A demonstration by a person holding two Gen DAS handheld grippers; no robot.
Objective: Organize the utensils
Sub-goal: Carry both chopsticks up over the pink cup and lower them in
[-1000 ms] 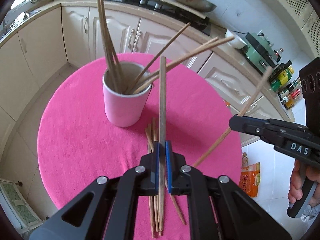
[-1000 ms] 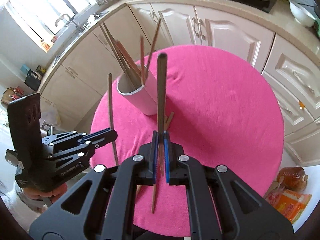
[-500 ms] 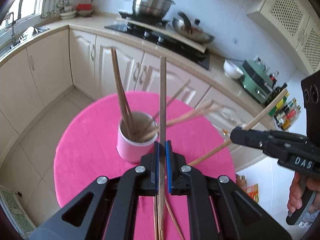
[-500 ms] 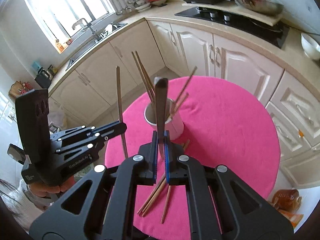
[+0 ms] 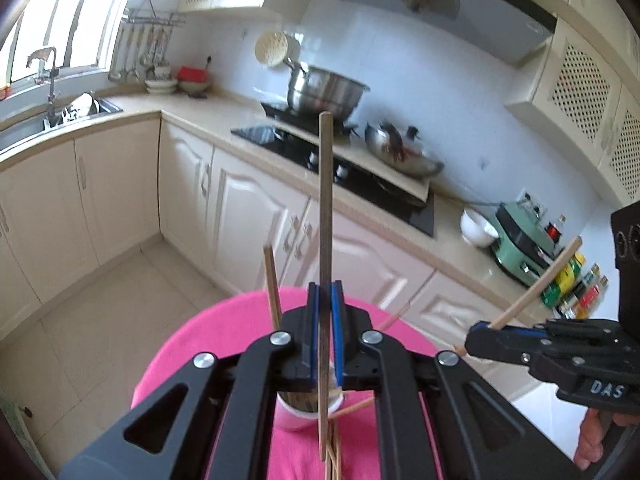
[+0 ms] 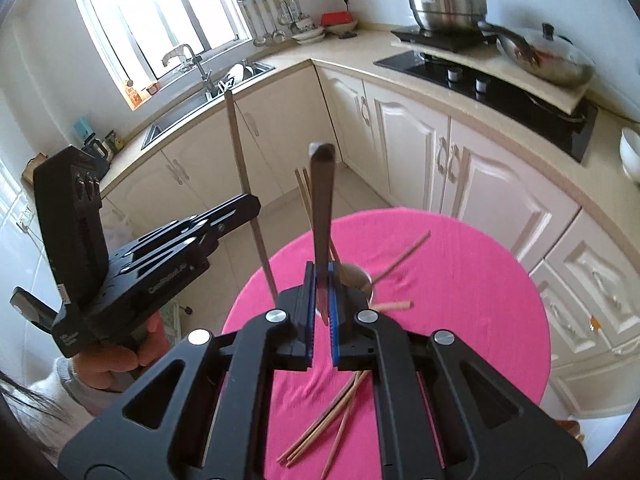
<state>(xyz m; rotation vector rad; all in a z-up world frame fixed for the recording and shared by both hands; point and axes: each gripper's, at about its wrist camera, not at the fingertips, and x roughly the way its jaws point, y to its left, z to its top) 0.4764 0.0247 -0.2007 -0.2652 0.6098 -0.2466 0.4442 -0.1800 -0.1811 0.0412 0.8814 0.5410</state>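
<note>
Both grippers have lifted — left gripper point(image 5: 325, 320) fingers clamped on one chopstick point(image 5: 326, 216), right gripper point(image 6: 319, 304) on another point(image 6: 322, 216), above the cup point(image 6: 358, 276) on the pink tabletop point(image 6: 460, 300).

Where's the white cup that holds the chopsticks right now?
In the right wrist view the white cup stands on the pink tablecloth, just behind the right gripper, left of centre.

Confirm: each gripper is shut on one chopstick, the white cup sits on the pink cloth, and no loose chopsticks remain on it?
Not quite. Loose chopsticks remain on the pink cloth, as the right wrist view shows. The rest holds: left gripper and right gripper each clamp one chopstick, near the white cup.
</note>
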